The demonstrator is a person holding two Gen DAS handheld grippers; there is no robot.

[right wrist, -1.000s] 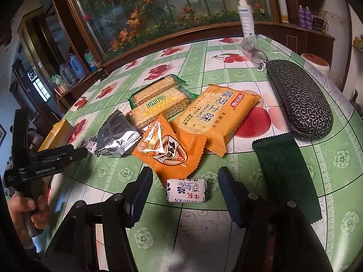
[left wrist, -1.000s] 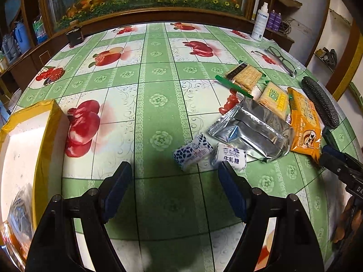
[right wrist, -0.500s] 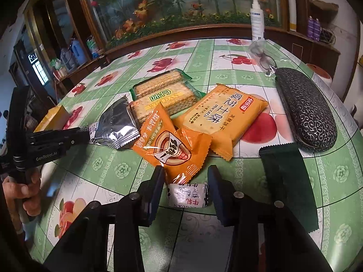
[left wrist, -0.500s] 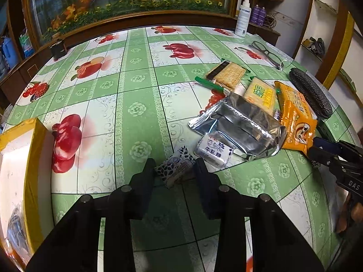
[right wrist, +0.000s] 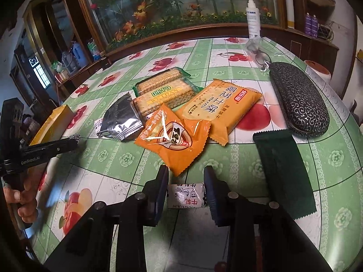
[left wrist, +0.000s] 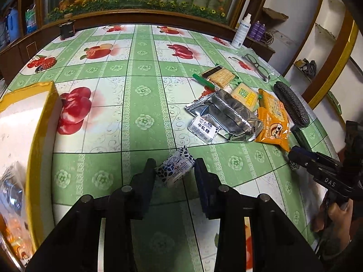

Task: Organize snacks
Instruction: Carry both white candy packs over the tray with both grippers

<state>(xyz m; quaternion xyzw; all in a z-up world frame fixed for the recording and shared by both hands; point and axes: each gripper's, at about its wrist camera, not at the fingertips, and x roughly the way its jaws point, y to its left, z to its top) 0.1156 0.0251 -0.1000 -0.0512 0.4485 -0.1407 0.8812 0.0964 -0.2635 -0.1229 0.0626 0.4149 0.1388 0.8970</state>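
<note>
- Candy (left wrist: 175, 170) in a white wrapper with dark blue print sits clamped between the pads of the left gripper (left wrist: 174, 171). Its long axis runs slantwise across the jaws, one twisted end up and to the right, the other down and to the left. It looks lifted just clear of the tablecloth (left wrist: 140, 95), though I cannot tell for certain.
- A second candy (right wrist: 186, 195) lies crosswise between the pads of the right gripper (right wrist: 186, 192), long axis from pad to pad, its print upside down to the camera. Those jaws have just been closing and now press on both ends; the candy seems to rest on the cloth.
- A third candy (left wrist: 203, 128) lies loose on the cloth, touching the near edge of the silver pouch (left wrist: 226, 113), long axis slanting down to the right.
- Beyond the right gripper: an orange packet (right wrist: 174, 138) just ahead of the fingers, overlapping a longer orange pack (right wrist: 220, 108), with the cracker pack (right wrist: 163, 95) behind them.
- A dark green wrapper (right wrist: 283, 170) lies flat right of the right gripper, near the glasses case (right wrist: 299, 99).
- A yellow box (left wrist: 29, 136) stands at the left edge of the table, well apart from the snacks.
- A hand (right wrist: 22, 204) holds the left gripper's handle.
</note>
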